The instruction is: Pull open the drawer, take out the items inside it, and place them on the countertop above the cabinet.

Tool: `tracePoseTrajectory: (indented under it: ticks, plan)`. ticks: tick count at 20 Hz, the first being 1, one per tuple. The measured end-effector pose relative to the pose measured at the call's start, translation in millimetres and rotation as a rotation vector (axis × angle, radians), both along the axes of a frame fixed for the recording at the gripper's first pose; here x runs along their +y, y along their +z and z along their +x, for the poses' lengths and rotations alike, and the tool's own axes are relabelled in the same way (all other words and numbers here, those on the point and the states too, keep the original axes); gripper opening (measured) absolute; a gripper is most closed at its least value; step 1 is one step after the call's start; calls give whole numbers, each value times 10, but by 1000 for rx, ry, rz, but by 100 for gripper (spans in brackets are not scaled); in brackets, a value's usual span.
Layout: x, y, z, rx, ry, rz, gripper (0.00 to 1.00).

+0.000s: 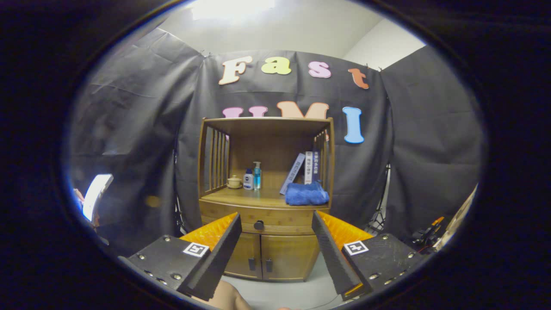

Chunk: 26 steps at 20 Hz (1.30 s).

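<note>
Item: cabinet [263, 254], wood, drawer [275, 220] shut under the counter [241, 199]. Knob [258, 224] at drawer centre, well beyond the gripper [275, 224], whose fingers stand wide apart, holding nothing. Counter holds cup [234, 181] and bottles [253, 177] toward the left edge, towel [306, 193] at right front corner. Advice: approach level, centre knob between fingers, close, pull straight.

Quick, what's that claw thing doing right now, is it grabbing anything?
Gripper: open, holding nothing; its fingers are spread wide, well short of the cabinet, with the closed drawer's knob seen between them.
</note>
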State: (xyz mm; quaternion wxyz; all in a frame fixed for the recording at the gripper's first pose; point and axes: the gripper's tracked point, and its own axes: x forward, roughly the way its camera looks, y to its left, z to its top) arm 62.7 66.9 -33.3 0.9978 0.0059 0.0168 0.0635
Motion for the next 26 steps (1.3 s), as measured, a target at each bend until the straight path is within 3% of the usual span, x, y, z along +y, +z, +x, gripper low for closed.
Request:
tracePoseTrajectory:
  ticks: [4,9,18,24,26]
  plan:
    - [350,-190,571,-12,44,-7,98]
    - [571,-603,1431,0,36,11,98]
    - [815,-1755,2566,163,0,10,98]
    - [950,-2324,2947,273,-27,-13,71]
    - [1060,-2428,2939,314,6,20,62]
